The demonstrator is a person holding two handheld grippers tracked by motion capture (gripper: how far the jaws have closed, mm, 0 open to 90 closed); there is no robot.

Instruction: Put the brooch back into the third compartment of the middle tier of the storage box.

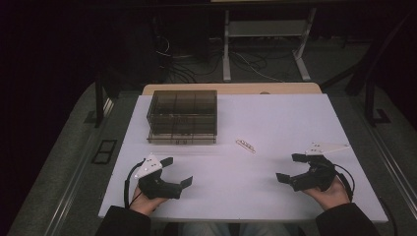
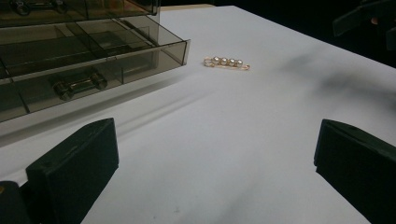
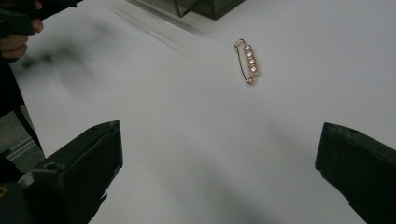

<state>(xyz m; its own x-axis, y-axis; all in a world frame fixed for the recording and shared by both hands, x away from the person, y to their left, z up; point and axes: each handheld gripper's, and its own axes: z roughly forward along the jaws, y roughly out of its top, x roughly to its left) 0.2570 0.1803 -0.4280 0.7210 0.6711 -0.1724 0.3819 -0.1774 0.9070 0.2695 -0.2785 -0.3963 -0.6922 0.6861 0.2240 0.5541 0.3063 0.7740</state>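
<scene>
Pearl pin (image 1: pixel 245 145) lies flat, long axis diag. across table (image 1: pixel 275 123).

White table (image 1: pixel 275 118): smoked drawer box (image 1: pixel 182 116), pearl pin (image 1: pixel 245 145).

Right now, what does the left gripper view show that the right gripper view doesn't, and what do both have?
Left gripper view alone: the smoky drawer box's front, with divided trays and a metal handle, and the right gripper far off at top right.

Right gripper view alone: a hand holding the left gripper at top left, and just a corner of the box.

Both: the pearl pin lying loose on the white table, between wide-open black jaws.
</scene>
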